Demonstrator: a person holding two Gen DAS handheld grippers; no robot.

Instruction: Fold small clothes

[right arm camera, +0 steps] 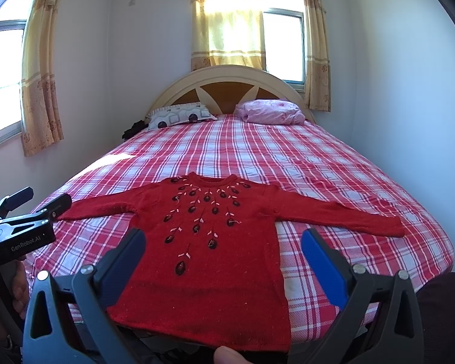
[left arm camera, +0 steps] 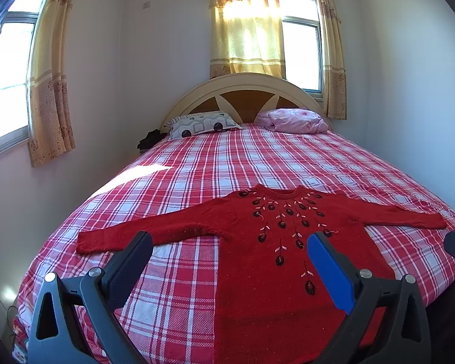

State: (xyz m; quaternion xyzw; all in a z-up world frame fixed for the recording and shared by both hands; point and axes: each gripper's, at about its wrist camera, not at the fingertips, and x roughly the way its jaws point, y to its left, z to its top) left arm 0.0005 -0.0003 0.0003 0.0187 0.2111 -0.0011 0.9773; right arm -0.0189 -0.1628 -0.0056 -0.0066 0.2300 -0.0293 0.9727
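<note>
Plaid bedcover (left arm camera: 257, 157) fills both views. Nearest, the left gripper (left arm camera: 230, 247) and right gripper (right arm camera: 223, 241) hover spread wide, holding nothing. Just beyond them the red sweater (right arm camera: 209, 242) lies flat, sleeves outstretched. Far off, two pillows (left arm camera: 201, 124) meet the headboard (left arm camera: 242, 91).
</note>
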